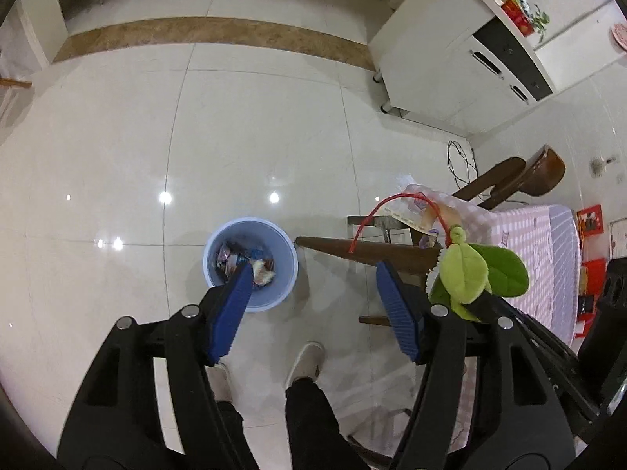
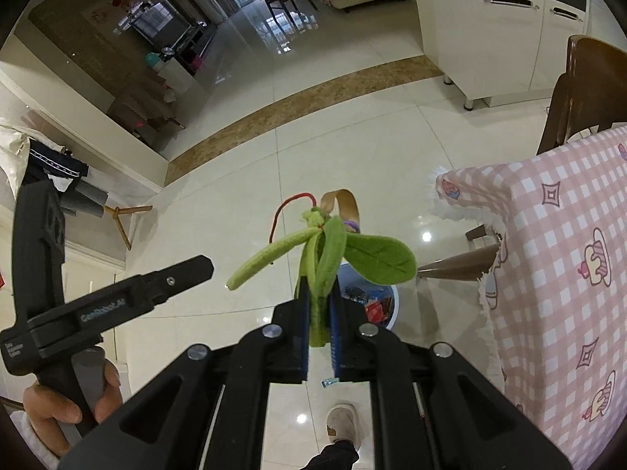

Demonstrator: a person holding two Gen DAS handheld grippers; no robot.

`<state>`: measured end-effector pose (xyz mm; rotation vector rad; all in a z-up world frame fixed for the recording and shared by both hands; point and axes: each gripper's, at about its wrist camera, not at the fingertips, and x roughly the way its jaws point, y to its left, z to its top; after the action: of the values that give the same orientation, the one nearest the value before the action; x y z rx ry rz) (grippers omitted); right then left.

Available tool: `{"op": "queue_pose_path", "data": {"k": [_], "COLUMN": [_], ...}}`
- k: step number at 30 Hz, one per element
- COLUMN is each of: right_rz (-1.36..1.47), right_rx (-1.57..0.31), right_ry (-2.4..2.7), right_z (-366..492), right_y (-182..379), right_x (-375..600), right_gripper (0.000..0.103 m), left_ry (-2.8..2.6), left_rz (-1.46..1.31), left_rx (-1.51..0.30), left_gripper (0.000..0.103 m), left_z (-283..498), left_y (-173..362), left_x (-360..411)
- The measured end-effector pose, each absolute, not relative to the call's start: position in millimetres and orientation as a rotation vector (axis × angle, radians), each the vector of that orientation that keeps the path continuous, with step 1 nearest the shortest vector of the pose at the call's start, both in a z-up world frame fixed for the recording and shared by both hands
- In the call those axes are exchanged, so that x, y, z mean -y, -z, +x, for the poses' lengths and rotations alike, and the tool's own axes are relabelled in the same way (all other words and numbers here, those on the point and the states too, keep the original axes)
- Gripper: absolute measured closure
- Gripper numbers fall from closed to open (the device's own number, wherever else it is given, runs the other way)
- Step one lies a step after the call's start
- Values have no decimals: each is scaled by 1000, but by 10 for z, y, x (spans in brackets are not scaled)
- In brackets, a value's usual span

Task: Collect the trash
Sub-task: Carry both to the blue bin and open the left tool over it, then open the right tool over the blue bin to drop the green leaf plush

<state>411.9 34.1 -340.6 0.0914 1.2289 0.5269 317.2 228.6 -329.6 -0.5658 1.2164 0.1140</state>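
A light blue trash bin (image 1: pixel 250 262) stands on the floor, holding several crumpled wrappers (image 1: pixel 243 262). My left gripper (image 1: pixel 313 270) is open and empty, held high above the floor with its left finger over the bin. My right gripper (image 2: pixel 318 293) is shut on a green felt leaf ornament (image 2: pixel 325 250) with a red string (image 2: pixel 282 207) and a tan loop. The ornament also shows in the left wrist view (image 1: pixel 474 270) at the right. In the right wrist view the bin (image 2: pixel 376 301) lies below and behind the ornament, partly hidden.
A table with a pink checked cloth (image 2: pixel 560 243) stands to the right, with dark wooden chairs (image 1: pixel 392 250) beside it. A white cabinet (image 1: pixel 462 66) is at the far right. My feet in slippers (image 1: pixel 305 360) stand on the glossy tiled floor near the bin.
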Motion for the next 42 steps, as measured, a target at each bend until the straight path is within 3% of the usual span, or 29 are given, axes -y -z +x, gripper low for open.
{"op": "queue_pose_path", "data": {"k": [25, 34, 42], "right_rz": [43, 62, 48], "right_rx": [-1273, -1260, -1249], "right_ry": [-582, -563, -553], "right_z": [3960, 3986, 3765], "right_y": [3488, 3510, 3461], "right_x": [-893, -1000, -998], "right_gripper": [94, 83, 83], "left_ry": [-209, -233, -205], "left_rz": [-607, -623, -601], "left_rx": [-1248, -1233, -1222], "left_gripper": [37, 35, 34], "left_z": [2812, 2622, 2374], "left_y": [3366, 3328, 3278], "left_x": [-2759, -2920, -2958]}}
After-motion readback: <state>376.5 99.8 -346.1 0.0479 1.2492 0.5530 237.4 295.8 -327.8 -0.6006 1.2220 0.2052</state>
